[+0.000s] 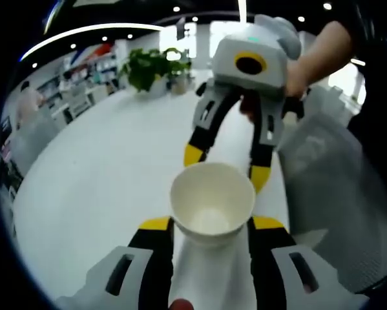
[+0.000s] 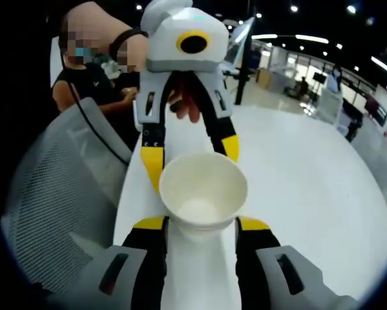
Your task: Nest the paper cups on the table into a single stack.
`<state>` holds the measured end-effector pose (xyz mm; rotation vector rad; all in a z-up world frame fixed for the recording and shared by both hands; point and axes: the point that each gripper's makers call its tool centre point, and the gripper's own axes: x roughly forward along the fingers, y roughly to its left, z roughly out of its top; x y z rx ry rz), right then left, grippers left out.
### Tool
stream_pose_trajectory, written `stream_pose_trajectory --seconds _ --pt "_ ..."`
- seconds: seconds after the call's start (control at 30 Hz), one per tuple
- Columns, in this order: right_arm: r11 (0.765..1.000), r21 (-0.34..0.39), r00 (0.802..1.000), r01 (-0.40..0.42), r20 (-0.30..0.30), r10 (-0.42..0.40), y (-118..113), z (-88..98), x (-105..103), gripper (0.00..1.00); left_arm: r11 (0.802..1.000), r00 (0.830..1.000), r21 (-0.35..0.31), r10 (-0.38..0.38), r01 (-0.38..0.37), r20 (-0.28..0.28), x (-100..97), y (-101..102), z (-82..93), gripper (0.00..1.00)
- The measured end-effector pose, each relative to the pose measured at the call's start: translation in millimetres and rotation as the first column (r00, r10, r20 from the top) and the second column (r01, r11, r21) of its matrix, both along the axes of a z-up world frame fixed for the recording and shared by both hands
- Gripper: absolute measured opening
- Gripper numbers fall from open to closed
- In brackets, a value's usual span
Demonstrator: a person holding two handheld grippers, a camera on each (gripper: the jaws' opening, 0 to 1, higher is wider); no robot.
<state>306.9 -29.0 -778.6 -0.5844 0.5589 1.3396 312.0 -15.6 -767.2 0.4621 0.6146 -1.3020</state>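
Shelves and a green plant (image 1: 151, 64) are seen far off at the left of the left gripper view. A wide white table (image 1: 96, 187) is spread out below them. One white paper cup (image 1: 212, 203) is seen near the middle, standing upright on the table with its open mouth up. It is set between the two yellow-tipped jaws of the left gripper (image 1: 211, 224), one jaw on each side of its lower part. These jaws are held wide apart. It cannot be told if the cup is squeezed by them or just sits between them. Past the cup, the right gripper (image 1: 227, 165) is pointed back at it, and its yellow tips are seen just behind the rim, one on each side. It is held by a person's hand (image 1: 296, 77). A grey mesh chair (image 1: 335, 181) is seen at the right, beside the table.

In the right gripper view, the grey chair (image 2: 51, 194) is seen at the left, and a person in black (image 2: 90, 81) is seated behind it. The same cup (image 2: 203, 190) is seen in the middle on the white table (image 2: 309, 194), between the spread jaws of the right gripper (image 2: 201, 224). Here too it cannot be told if the cup is pinched. The left gripper (image 2: 191, 155) is seen across from it, with its tips just behind the rim.
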Motion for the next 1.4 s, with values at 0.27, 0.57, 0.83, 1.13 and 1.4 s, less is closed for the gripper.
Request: stream_pose_trajectory --seconds 0.27,0.57,0.83,1.13,1.4 --pt "1.0 0.016 1.0 0.015 -0.012 -0.015 -0.2 0.8 0.5 0.37 1.0 1.0 0.004 -0.003 0.003 -0.012 1.0 -0.9 1.1 0.44" --pt "0.998 0.038 0.999 0.052 0.01 -0.053 -6.8 12.2 16.3 0.36 0.999 0.999 -0.005 -0.037 0.037 0.03 16.5 -7.5 15.7 0.44" --pt "0.997 0.041 0.997 0.06 0.041 -0.062 -10.0 22.6 41.3 0.36 0.998 0.997 0.004 -0.06 0.06 0.053 42.1 -10.9 25.3 0.44" --pt "0.997 0.031 0.995 0.064 0.077 -0.066 -11.3 30.3 74.7 0.36 0.997 0.994 0.026 -0.07 0.069 0.082 76.9 -13.2 33.1 0.43" --pt "0.998 0.031 0.994 0.06 0.085 -0.062 -17.1 30.0 106.3 0.36 0.996 0.993 0.038 -0.078 0.075 0.09 105.7 -18.4 32.4 0.43"
